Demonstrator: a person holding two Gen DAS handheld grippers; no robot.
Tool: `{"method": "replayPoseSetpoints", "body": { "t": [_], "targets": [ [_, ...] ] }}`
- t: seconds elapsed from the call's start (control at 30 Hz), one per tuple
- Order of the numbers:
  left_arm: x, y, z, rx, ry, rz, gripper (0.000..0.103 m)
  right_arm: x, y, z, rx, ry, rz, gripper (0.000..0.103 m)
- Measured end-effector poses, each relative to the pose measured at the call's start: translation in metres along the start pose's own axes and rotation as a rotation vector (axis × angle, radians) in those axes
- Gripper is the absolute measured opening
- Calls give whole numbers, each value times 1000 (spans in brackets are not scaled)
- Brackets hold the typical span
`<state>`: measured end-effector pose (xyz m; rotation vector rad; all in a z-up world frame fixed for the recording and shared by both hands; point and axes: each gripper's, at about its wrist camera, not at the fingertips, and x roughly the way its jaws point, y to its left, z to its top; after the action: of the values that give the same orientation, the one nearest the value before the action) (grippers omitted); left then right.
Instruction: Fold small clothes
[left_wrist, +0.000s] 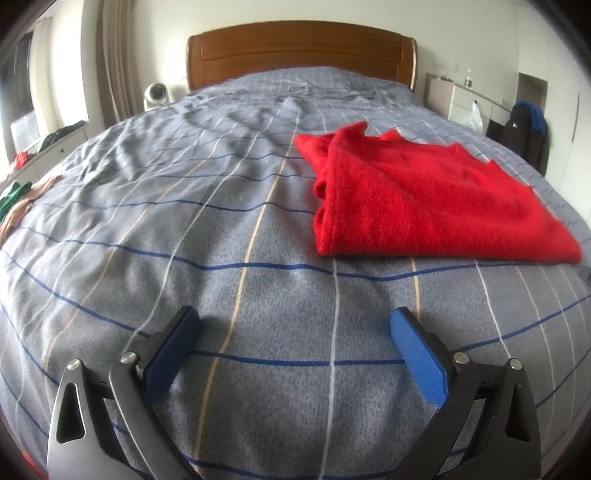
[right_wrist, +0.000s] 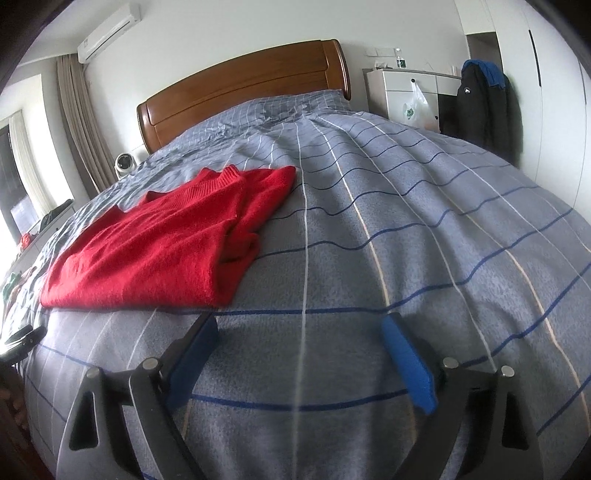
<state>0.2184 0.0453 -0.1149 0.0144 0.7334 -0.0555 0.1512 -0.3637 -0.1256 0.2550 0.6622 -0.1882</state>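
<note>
The left tool (left_wrist: 295, 321) is held low over the bed cover (left_wrist: 221, 240), aimed along the bed toward the headboard (left_wrist: 301, 50). Its jaws are spread wide, the blue pads (left_wrist: 417, 358) well apart, with nothing caught between them. The right tool (right_wrist: 299, 328) is carried in much the same pose, low and level over the cover (right_wrist: 424, 240), its blue pads (right_wrist: 406, 363) likewise spread and empty.

A red sweater (left_wrist: 424, 199) is laid folded on the blue-grey checked cover, ahead and to the right of the left tool and well apart from it. In the right wrist view the same sweater (right_wrist: 159, 243) is seen ahead and to the left, its near edge just beyond the left finger of the right tool; whether they touch cannot be told. The ribbed collar is turned toward the headboard (right_wrist: 243, 88).

At the left edge of the left wrist view, green and tan clothes (left_wrist: 16, 199) are cut off by the frame and cannot be made out clearly. A small white fan (left_wrist: 155, 94) stands beside the headboard. A white cabinet (right_wrist: 410, 92) with a plastic bag (right_wrist: 415, 105) hung on it, and a dark jacket (right_wrist: 480, 107), are seen to the right of the bed. An air conditioner (right_wrist: 110, 31) is mounted high on the wall.
</note>
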Motion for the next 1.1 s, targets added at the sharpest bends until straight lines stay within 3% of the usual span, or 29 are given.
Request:
{"method": "replayPoseSetpoints", "body": {
  "t": [1.1],
  "targets": [
    [1, 2, -2, -2, 13, -12, 103, -1, 0, 0, -2, 0, 0, 91]
  ]
}}
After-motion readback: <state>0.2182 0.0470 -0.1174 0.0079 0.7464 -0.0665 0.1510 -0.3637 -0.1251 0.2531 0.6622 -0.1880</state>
